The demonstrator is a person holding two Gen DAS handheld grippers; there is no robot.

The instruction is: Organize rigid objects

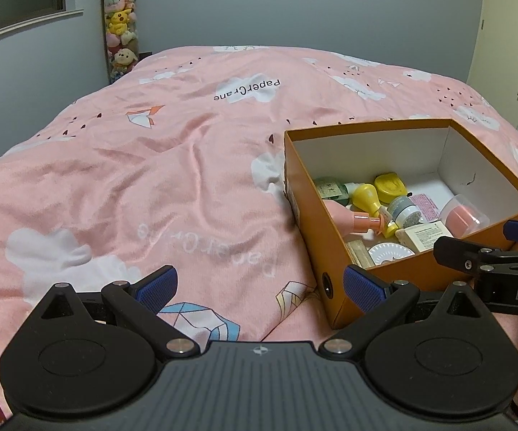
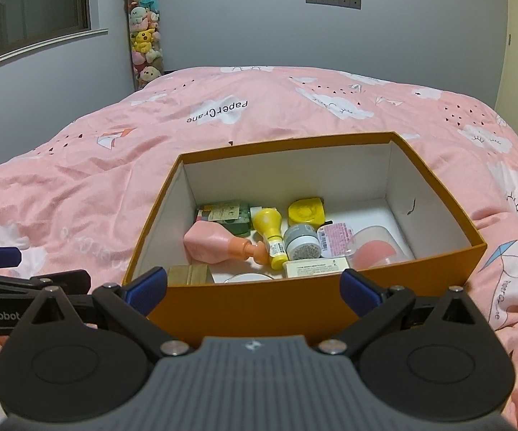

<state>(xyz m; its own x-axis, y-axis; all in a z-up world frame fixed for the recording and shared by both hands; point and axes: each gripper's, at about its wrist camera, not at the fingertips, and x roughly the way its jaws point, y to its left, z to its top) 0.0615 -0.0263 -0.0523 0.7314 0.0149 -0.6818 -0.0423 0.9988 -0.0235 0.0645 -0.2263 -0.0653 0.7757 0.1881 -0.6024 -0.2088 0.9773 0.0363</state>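
An orange cardboard box with a white inside sits on the pink bed cover; it also shows in the left wrist view. Inside lie several small items: a pink pump bottle, a yellow bottle, a yellow case, a grey jar, a clear container with a pink sponge and a white carton. My right gripper is open and empty before the box's near wall. My left gripper is open and empty over the cover, left of the box.
The pink patterned bed cover fills most of both views. A tall clear tube of plush toys stands in the far corner by a window. A door is at the far right. The right gripper's finger shows in the left wrist view.
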